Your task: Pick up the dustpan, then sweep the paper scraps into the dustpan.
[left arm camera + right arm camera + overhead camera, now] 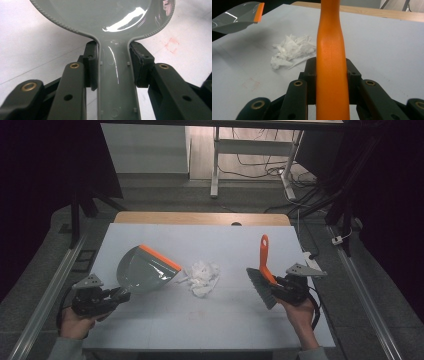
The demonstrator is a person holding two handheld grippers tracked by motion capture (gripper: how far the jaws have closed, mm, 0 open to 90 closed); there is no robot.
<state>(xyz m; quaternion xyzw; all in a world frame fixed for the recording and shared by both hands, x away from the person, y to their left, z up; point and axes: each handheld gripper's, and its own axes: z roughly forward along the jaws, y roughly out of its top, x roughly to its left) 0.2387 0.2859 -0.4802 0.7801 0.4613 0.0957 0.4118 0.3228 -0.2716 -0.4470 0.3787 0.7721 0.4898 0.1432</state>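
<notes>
Two tools are in my hands over the white surface [210, 320], which is the biggest thing before me and runs from my forearms to a wooden strip at its far edge. Next in size is the grey dustpan [145, 270] with its orange lip, off to my left; it is raised and tilted, lip pointing towards the middle of the surface. My left gripper [120, 296] holds it by the handle: in the left gripper view the fingers [90, 65] press flat against both sides of the grey handle just below where it widens into the pan [105, 17]. The brush [263, 272] is smaller and sits to my right, its orange handle pointing away from me and its grey bristles towards me and the middle. My right gripper [276, 289] is clamped on that handle; in the right gripper view the fingers [310, 75] squeeze the orange handle [332, 65] from either side. Smallest is the crumpled white paper [202, 277], lying on the surface between pan and brush, just beside the pan's lip and apart from the bristles.
</notes>
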